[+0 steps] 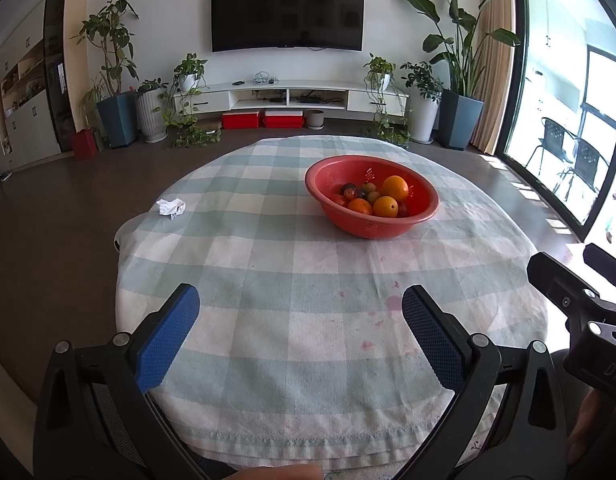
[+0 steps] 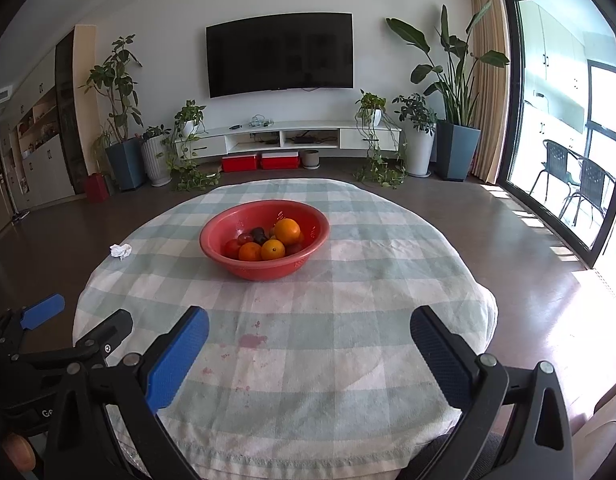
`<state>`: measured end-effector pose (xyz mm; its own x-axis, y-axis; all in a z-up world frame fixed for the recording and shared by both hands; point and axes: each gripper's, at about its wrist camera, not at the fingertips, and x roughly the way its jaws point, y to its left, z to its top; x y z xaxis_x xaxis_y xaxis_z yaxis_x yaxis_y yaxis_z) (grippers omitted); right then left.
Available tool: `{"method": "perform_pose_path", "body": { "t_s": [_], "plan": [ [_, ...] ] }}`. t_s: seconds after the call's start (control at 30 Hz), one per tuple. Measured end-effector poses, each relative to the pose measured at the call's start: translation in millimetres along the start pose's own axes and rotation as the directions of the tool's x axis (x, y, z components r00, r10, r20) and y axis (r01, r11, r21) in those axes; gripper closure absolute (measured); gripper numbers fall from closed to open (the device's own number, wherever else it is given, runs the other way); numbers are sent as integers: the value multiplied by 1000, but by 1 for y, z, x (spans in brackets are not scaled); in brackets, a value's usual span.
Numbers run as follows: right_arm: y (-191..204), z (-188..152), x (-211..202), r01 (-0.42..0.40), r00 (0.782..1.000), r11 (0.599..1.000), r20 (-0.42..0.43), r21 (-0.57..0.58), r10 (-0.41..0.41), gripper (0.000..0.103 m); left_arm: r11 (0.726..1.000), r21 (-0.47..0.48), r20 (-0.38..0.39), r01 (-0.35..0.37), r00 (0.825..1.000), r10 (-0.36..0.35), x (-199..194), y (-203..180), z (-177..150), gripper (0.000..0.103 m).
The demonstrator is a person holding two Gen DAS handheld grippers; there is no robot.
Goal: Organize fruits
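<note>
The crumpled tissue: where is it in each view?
Left wrist: tissue lies at the cloth's left edge, left of the red bowl.
Right wrist: tissue at the left edge, again left of the bowl.
Shared landmark: the bowl.

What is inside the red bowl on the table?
The red bowl holds three oranges on top, with smaller red and dark fruits beside them. Whatever lies beneath the pile, and the bowl's bottom, is covered.
</note>
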<state>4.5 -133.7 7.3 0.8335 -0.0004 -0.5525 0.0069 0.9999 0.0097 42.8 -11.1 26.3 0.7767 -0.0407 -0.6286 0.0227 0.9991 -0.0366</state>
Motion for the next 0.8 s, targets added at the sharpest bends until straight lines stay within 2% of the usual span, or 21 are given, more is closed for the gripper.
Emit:
{"method": "perform_pose_path", "body": {
  "t_s": [0.8],
  "plan": [
    [0, 0, 2, 0, 1000, 1000, -12, 2, 0, 0, 1000, 3, 0, 0, 1000, 0, 0, -1, -1, 0]
  ]
}}
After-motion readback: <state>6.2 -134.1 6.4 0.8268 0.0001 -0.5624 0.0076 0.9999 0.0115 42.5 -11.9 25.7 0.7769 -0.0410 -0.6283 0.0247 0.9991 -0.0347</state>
